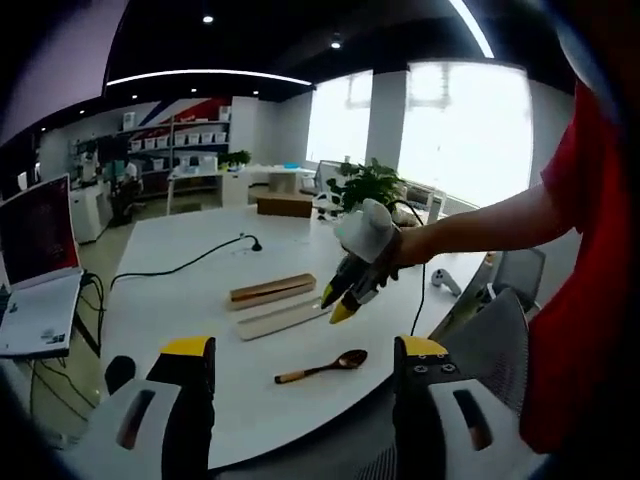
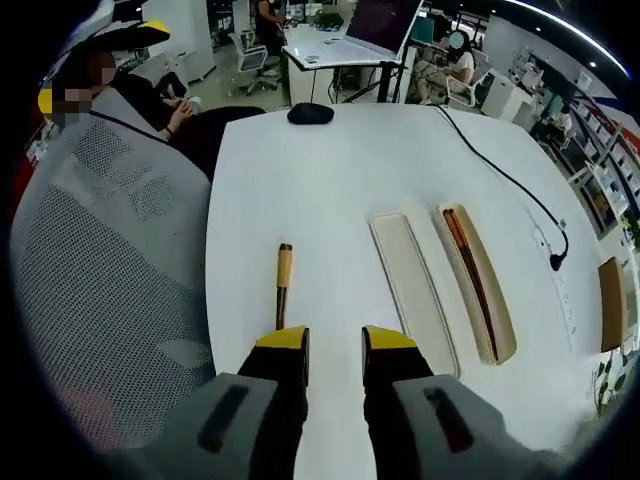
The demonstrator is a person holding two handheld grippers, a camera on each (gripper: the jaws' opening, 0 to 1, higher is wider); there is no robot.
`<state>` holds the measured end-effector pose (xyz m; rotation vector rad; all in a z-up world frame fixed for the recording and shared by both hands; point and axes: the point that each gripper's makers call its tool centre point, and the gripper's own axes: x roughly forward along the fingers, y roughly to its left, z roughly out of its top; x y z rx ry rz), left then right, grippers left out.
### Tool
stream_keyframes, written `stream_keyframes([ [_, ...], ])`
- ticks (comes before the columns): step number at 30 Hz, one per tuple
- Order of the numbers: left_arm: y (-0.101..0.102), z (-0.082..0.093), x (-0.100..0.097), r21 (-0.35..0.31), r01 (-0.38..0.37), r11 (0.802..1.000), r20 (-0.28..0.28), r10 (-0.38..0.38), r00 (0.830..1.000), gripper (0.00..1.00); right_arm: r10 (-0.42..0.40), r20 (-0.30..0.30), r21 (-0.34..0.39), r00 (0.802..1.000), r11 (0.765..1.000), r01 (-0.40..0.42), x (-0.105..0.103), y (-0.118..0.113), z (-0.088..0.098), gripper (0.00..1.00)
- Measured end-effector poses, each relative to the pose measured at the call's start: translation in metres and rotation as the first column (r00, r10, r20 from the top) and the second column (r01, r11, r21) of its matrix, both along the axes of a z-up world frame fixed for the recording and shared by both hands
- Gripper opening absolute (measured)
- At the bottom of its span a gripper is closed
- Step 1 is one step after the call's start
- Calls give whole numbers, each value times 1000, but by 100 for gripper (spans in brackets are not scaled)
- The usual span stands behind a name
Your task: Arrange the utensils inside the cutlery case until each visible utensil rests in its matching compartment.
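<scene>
Right claw [image 2: 334,345], jaws spread, hovers over the brown wooden spoon [image 2: 283,285] lying on the white bench [image 2: 330,180] beside the pale open cutlery case [image 2: 478,283]. Left claw [image 1: 300,358] spread, idle. Next: close on spoon handle.

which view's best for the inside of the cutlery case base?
Right gripper view: it looks down into the open cutlery case base, showing dark chopsticks inside. Left gripper view shows the cutlery case base low from the side, interior hidden.
</scene>
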<state>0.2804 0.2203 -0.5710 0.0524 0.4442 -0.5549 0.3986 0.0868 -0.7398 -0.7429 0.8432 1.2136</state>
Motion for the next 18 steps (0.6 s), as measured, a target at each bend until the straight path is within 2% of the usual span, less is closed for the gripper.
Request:
stream_keyframes([
  [3, 2, -2, -1, 1, -8, 1000, -5, 8, 1000, 74, 0, 16, -33, 1000, 999, 0, -4, 1, -10, 16],
  [7, 8, -2, -3, 1, -24, 1000, -3, 24, 1000, 74, -3, 5, -25, 1000, 1000, 3, -9, 7, -16, 17],
  [12, 12, 3, -8, 13, -35, 999, 27, 35, 999, 71, 9, -5, -37, 1000, 999, -9, -15, 13, -26, 17],
  [15, 8, 4, -10, -4, -19, 1000, 35, 19, 999, 76, 7, -14, -35, 1000, 999, -8, -19, 17, -33, 17],
  [18, 12, 1, -10, 4, -34, 999, 30, 34, 999, 75, 9, -20, -43, 1000, 999, -10, -25, 21, -45, 18],
])
